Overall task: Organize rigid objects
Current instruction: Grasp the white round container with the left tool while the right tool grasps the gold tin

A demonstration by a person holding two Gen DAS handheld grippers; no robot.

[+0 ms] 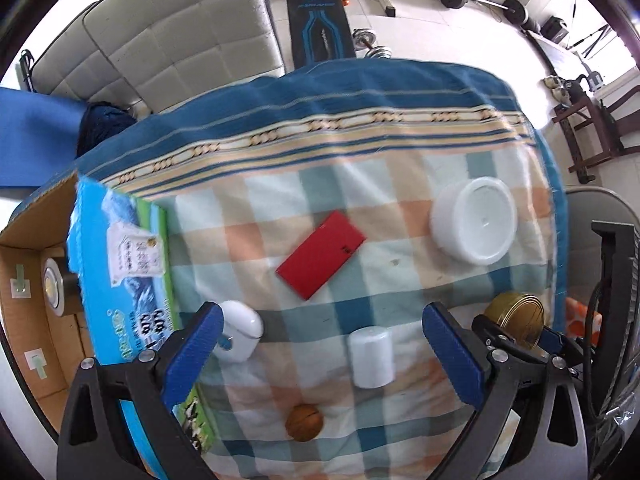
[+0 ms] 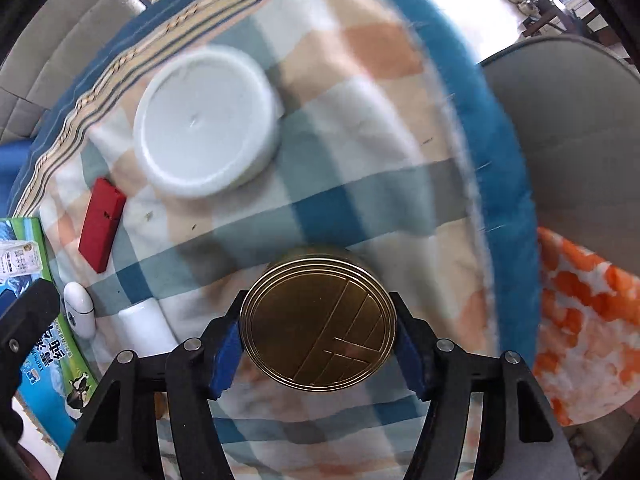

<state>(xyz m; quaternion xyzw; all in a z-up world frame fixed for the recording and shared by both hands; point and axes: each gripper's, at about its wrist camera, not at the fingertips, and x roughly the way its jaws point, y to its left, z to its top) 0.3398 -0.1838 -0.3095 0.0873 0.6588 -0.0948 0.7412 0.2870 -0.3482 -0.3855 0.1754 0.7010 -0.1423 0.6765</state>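
Both downward, close, sharing checked cloth (image 1: 280, 208)

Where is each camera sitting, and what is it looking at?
Left wrist: rides on the left claw, looking down at the checked cloth; its open blue fingers show.
Right wrist: rides on the right claw, looking down at the gold tin between its fingers.
Both see the white bowl, red box and tin.
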